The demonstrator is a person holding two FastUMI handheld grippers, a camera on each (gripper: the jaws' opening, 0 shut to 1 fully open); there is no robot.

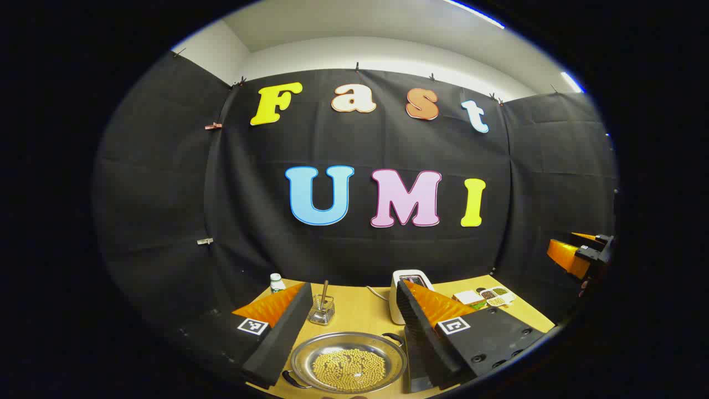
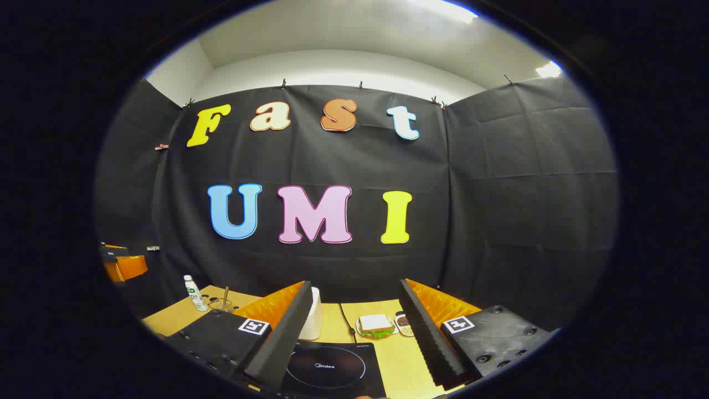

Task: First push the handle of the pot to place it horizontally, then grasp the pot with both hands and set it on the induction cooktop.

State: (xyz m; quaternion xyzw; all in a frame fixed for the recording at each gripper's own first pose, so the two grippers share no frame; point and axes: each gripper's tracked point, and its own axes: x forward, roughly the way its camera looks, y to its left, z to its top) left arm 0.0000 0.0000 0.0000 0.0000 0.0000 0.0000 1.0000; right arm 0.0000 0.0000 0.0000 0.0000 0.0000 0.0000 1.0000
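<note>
Listing item: shallow round stainless-steel pot [image 1: 349, 363] w/ two small black loop handles, holding a layer of yellow beans; sits on wooden table [image 1: 354, 310], low between left gripper [image 1: 349, 332] fingers, untouched. Left gripper fingers spread apart, empty. Right gripper [image 2: 354, 332] likewise wide open, empty, above black glass induction cooktop [image 2: 332, 366]. Handling est.: rigid, slick metal, moderate wt; loose beans spill if tilted. Grip pts: handles, opp. sides, keep level.

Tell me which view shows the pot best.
The left gripper view: the pot lies between the open tongs, its pale beads and both handles visible. The right gripper view faces the induction cooktop instead.
</note>
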